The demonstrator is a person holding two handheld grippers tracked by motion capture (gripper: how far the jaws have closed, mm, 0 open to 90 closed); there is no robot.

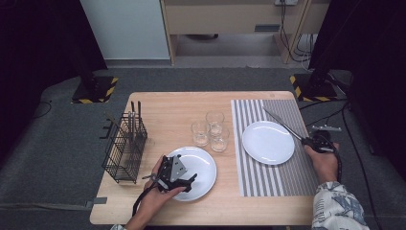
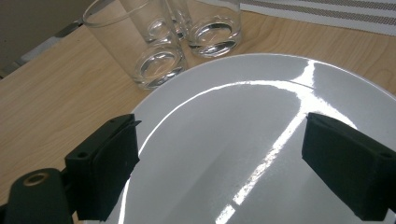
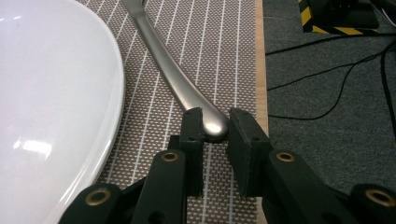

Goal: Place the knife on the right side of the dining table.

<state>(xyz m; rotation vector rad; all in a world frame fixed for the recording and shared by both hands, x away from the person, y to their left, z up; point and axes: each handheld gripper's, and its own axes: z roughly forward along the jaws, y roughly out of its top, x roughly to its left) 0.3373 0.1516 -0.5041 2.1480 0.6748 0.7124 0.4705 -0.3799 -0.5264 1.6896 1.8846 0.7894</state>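
Item: table knife [image 3: 187, 88], lying at three o'clock of the mat's plate [image 1: 268, 142]; I am clamping its handle end in the right gripper [image 3: 215, 125] jaws, judging release next, left gripper [image 2: 219, 172] jaws gaping empty.

Dim room edges, lit table, glare streaks on plate [image 2: 261, 140], mild softness

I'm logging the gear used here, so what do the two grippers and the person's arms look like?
Both grippers are black, each with two blocky black jaws faced with flat pads and brass-coloured rivets at the pivots. The left gripper carries a grey three-cornered plate on top, and a black cable loops from it. The right gripper is black too, with a black cable trailing along the hand. The right arm wears a pale, blue-grey patterned sleeve.
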